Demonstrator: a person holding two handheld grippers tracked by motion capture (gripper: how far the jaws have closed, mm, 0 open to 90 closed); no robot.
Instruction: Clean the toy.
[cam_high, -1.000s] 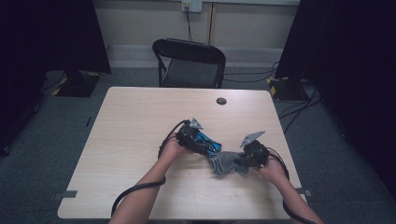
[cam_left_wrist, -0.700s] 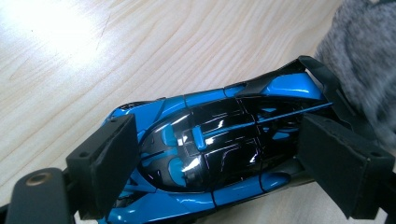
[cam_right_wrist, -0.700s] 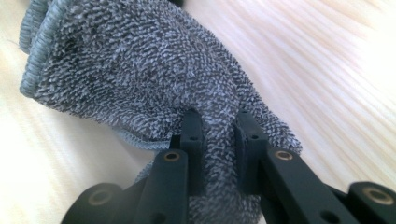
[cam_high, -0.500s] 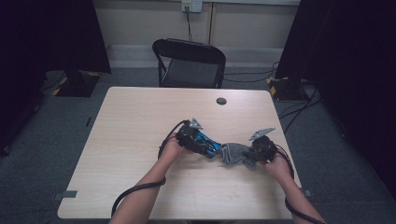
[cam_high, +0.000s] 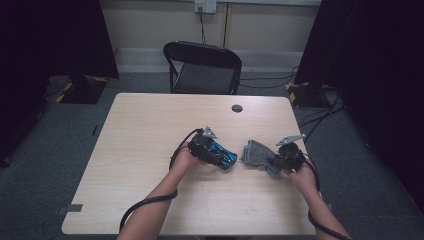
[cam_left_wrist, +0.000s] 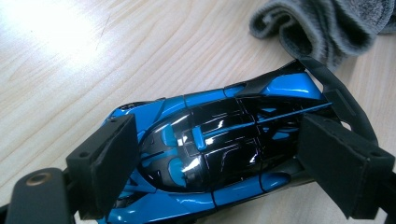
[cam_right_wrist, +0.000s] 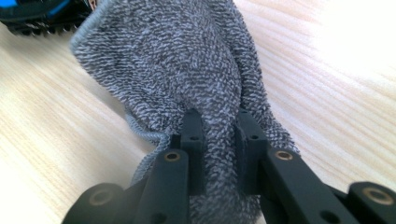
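We find the left tool (cam_left_wrist: 210, 163) clamped across the blue toy car (cam_left_wrist: 219, 149) on the table (cam_high: 150, 130), and the right tool (cam_right_wrist: 219, 140) pinching the grey cloth (cam_right_wrist: 187, 60) just beside it. For wiping, we advise keeping the car pinned and leading with the bunched fold.

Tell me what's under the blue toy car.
The blue toy car lies between the left gripper jaws on the bare wooden table. Its body hides the underside and any wheels. The grey cloth sits beside it, not beneath.
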